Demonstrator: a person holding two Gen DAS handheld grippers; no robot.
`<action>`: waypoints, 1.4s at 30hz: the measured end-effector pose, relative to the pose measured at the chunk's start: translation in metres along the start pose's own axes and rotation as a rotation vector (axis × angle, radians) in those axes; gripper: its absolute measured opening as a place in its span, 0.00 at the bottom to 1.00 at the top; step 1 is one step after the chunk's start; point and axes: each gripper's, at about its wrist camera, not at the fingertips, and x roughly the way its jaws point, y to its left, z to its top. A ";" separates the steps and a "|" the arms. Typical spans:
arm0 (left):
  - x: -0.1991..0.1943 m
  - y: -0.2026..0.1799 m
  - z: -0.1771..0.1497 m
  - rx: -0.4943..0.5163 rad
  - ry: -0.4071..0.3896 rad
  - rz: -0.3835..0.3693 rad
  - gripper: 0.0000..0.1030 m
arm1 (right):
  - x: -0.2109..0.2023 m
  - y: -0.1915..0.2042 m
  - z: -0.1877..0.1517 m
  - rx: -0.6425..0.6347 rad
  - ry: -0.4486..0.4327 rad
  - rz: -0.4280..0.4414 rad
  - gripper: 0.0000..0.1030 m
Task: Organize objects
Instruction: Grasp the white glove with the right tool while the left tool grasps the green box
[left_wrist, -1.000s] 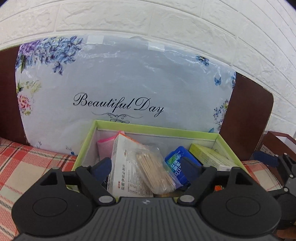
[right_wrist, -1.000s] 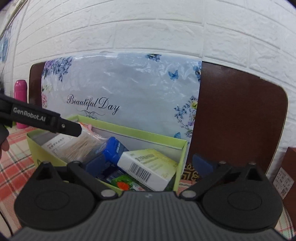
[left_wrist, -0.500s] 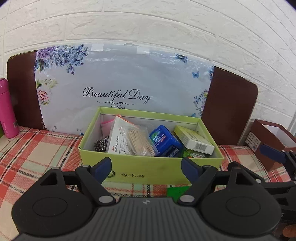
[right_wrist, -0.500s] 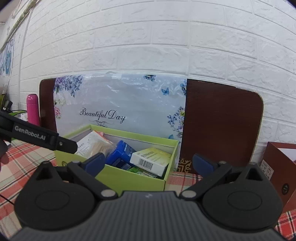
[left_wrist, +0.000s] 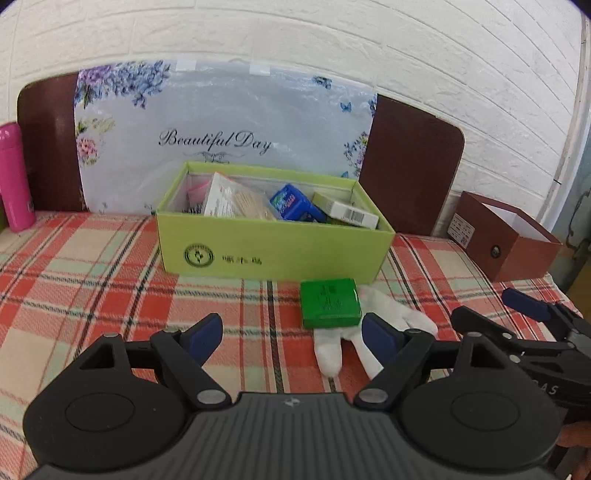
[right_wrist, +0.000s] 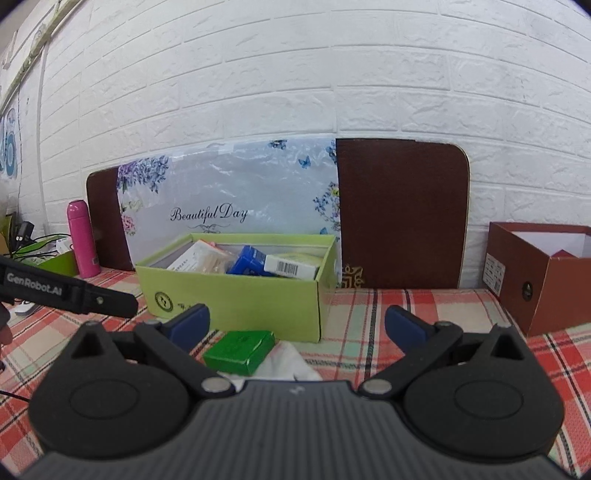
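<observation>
A lime-green open box stands on the plaid cloth against a floral board. It holds a bag of toothpicks, a blue pack and a white barcoded carton, among others. In front of it lie a small green box and a white glove. My left gripper is open and empty, short of the green box. My right gripper is open too, with nothing between its fingers.
A pink bottle stands at the far left by the brown board. A brown open box sits at the right. Behind all is a white brick wall. The other gripper shows at each view's edge.
Both grippers have drawn back from the lime-green box, which now looks smaller and farther. The small green box and the white glove have come into view. Both grippers stayed open.
</observation>
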 end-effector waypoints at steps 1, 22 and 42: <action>-0.001 0.001 -0.009 -0.003 0.017 -0.008 0.83 | -0.001 0.001 -0.008 -0.004 0.016 0.000 1.00; 0.009 0.042 -0.038 -0.128 0.085 0.062 0.83 | 0.071 0.062 -0.047 -0.303 0.164 0.096 0.15; 0.124 -0.009 0.003 -0.055 0.147 0.032 0.83 | -0.057 0.041 -0.083 -0.089 0.233 0.199 0.16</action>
